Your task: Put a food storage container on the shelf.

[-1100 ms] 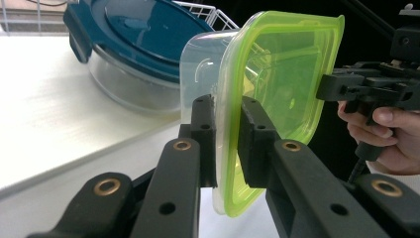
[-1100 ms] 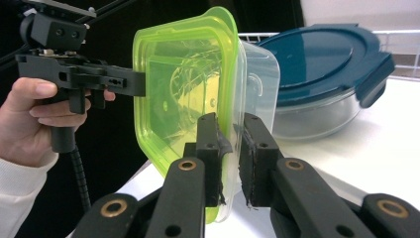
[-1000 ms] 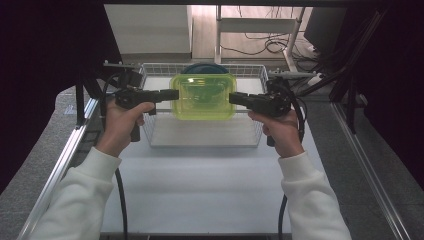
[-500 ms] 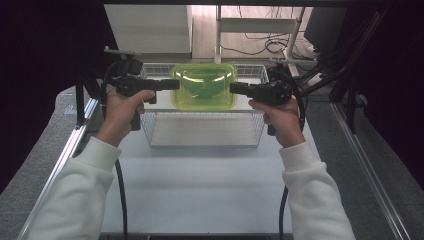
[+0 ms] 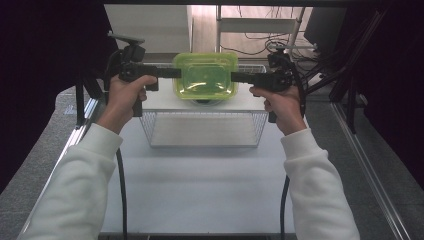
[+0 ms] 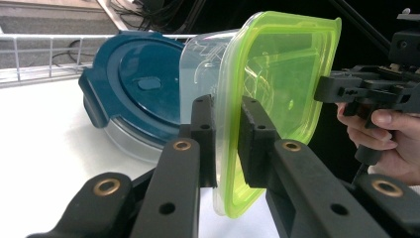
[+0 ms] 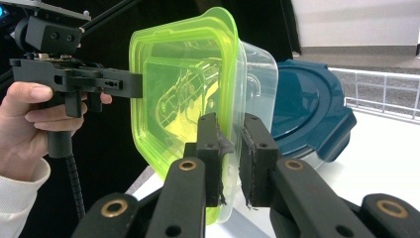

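We hold the green-lidded container (image 5: 205, 75) in the air between our two grippers, level and lid up in the high view. It hangs above the far rim of the wire basket (image 5: 202, 129), our landmark, and just over a blue-lidded container (image 6: 131, 87) that rests on the white surface beyond that rim.

Our left gripper (image 5: 176, 73) comes in from the basket's left side and is clenched on the container's left rim. In the left gripper view both pads pinch the lime edge of the lid and the clear wall under it. Our right gripper (image 5: 235, 77) does the same on the opposite rim, its pads pressed on the lid's lip.

The basket's floor lies bare below and nearer to us than the container. Between the basket's near rim and our sleeves the white table (image 5: 200, 190) is open. Dark frame bars stand well apart to either side of the basket.
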Motion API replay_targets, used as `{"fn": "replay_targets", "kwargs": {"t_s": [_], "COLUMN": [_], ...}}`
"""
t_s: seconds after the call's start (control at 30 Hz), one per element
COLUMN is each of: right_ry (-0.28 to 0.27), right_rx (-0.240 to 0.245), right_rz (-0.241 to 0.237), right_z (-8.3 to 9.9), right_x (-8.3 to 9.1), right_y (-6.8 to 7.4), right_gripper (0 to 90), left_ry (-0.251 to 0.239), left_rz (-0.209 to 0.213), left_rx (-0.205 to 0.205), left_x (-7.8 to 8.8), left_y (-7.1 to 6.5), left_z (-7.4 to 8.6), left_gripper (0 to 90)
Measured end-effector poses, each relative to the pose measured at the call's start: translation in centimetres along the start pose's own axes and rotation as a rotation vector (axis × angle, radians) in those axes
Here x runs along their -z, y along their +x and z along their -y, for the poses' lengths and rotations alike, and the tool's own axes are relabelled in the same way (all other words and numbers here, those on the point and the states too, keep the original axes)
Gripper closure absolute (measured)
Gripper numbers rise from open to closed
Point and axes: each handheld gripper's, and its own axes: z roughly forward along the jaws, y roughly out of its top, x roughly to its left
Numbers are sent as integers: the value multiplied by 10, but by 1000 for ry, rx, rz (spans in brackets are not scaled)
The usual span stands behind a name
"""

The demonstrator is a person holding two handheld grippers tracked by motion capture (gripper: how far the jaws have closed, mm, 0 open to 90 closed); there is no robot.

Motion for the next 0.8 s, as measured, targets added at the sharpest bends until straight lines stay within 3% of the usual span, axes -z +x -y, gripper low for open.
{"fn": "replay_targets", "kwargs": {"t_s": [0.43,0.67,0.8], "right_ry": [32,59,65], "right_rx": [-83,-126,-168], "right_rz": [-2,9,5], "right_z": [-19,-23,-23], "right_x": [-12,-25,-32], "right_y": [-13,-25,-35], "right_gripper": [796,795,790], "left_ry": [31,48,29], "left_rz": [-10,-8,30], "left_rx": [28,65,115], "left_x": [-7,-16,-19], "left_y": [13,27,37], "left_z": [-23,-22,-23], "left_gripper": [791,791,781]}}
